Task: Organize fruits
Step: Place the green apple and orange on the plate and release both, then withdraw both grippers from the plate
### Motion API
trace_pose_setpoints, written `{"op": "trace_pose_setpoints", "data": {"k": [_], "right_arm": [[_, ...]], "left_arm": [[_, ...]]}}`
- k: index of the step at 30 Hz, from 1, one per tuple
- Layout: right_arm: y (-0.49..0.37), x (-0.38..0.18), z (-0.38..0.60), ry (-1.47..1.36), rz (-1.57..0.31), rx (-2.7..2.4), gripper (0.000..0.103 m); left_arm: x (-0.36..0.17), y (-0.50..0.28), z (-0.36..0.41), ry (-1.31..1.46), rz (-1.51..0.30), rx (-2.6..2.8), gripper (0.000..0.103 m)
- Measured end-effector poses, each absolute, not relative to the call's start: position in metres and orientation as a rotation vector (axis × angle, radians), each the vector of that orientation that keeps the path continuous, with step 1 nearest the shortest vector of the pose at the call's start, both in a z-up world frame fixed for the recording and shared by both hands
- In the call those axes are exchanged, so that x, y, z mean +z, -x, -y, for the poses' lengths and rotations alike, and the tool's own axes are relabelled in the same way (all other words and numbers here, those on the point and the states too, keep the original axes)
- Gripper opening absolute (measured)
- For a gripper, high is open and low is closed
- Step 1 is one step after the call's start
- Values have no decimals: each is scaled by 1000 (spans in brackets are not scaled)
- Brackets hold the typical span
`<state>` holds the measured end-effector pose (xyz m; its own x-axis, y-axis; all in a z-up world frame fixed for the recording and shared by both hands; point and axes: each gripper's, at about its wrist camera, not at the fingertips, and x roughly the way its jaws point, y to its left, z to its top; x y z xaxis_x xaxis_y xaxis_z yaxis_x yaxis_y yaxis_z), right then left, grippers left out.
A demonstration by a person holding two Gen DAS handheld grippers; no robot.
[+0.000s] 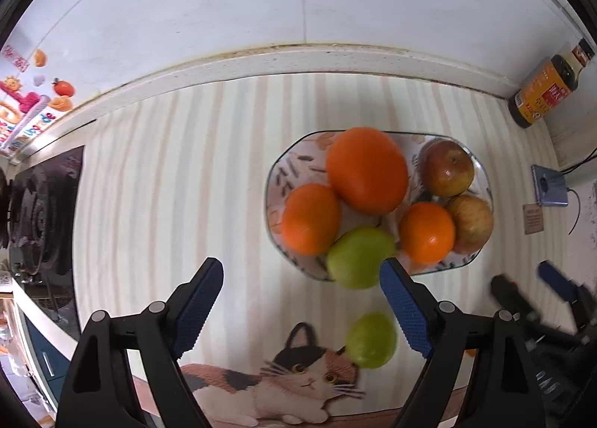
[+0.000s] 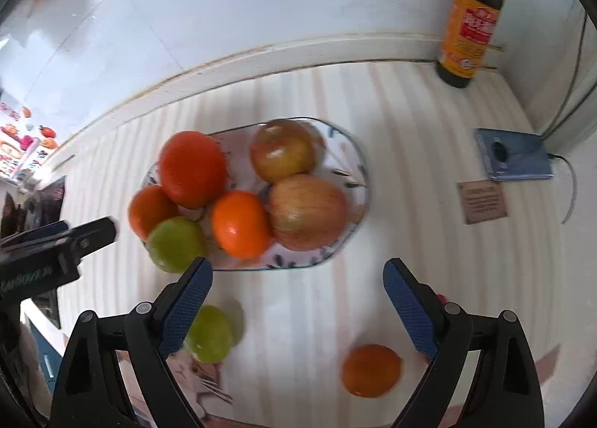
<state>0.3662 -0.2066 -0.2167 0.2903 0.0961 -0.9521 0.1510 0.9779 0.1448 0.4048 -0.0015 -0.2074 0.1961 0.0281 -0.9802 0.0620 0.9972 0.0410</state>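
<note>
Loose green fruit (image 1: 370,340), patterned plate (image 1: 278,170) heaped

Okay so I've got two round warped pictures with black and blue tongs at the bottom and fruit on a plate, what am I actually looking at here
No robot here: a person holds a two-finger gripper in each hand, and each gripper carries a fisheye camera looking along its fingers, hence the warped round views. One picture is from the left gripper, the other from the right gripper. Both are open and hold nothing. On the striped mat sits a patterned plate with three orange fruits, two apples and a green fruit at its rim. Off the plate lie a loose green fruit and a loose orange fruit. A sauce bottle stands by the wall.
</note>
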Motion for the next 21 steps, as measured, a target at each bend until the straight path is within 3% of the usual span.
{"op": "trace_pose_setpoints", "data": {"k": [7, 21], "right_arm": [[-353, -189, 208, -175, -1249, -41, 95], [-293, -105, 196, -122, -1158, 19, 95]], "left_arm": [[-191, -377, -9, -38, -1331, -12, 86], [-106, -305, -5, -21, -1158, -51, 86]]}}
